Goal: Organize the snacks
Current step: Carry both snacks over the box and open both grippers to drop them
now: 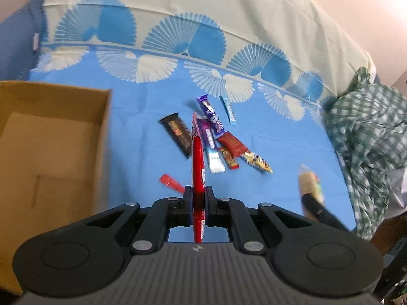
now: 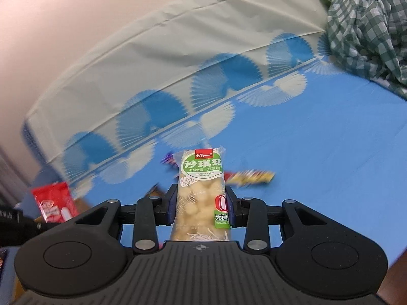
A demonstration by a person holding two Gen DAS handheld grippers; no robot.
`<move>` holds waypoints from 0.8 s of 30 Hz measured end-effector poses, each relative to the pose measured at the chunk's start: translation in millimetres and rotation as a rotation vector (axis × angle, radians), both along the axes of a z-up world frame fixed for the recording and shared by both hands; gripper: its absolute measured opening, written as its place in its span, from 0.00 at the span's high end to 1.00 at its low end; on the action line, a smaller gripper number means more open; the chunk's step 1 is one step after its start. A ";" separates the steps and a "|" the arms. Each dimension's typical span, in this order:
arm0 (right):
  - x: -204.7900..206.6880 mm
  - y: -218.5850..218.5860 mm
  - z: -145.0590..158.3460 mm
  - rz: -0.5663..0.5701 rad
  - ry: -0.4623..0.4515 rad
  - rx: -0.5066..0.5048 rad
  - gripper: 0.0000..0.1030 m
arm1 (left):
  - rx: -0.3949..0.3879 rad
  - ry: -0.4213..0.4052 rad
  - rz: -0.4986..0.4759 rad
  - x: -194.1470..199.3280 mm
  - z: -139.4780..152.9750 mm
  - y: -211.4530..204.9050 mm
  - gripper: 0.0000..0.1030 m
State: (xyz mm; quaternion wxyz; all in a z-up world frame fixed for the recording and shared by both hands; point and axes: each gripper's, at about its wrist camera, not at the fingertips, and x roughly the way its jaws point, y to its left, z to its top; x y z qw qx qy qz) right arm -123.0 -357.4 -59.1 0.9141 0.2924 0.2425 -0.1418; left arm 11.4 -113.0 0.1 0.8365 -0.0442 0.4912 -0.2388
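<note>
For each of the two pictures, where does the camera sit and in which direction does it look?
Left wrist view: sits on the left gripper, looks down along its fingers at the blue cloth, loose snacks and the cardboard box; the gripper is shut on a red packet.
Right wrist view: sits on the right gripper, looks more level across the cloth toward the checked fabric; it is shut on a beige snack pack.
Shared: each view shows the other gripper's snack, plus the cloth and the checked fabric.

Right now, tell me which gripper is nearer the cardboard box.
Left. The left gripper, shut on a red snack packet, has the cardboard box right beside it. The right gripper, holding a pale pastry packet, sits on its far side.
</note>
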 end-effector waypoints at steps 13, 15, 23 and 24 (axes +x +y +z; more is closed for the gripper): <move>-79.6 186.0 37.1 0.330 -0.025 -0.009 0.63 | -0.009 -0.070 0.159 -117.4 44.4 182.1 0.92; -82.3 207.1 40.6 0.369 -0.019 -0.014 0.63 | -0.017 -0.073 0.180 -127.4 45.3 202.6 0.92; -88.0 254.7 58.1 0.457 -0.009 -0.090 0.63 | -0.076 -0.085 0.242 -148.2 48.8 256.4 0.92; -87.8 256.6 59.2 0.458 -0.007 -0.098 0.63 | -0.083 -0.087 0.244 -147.9 49.4 259.5 0.92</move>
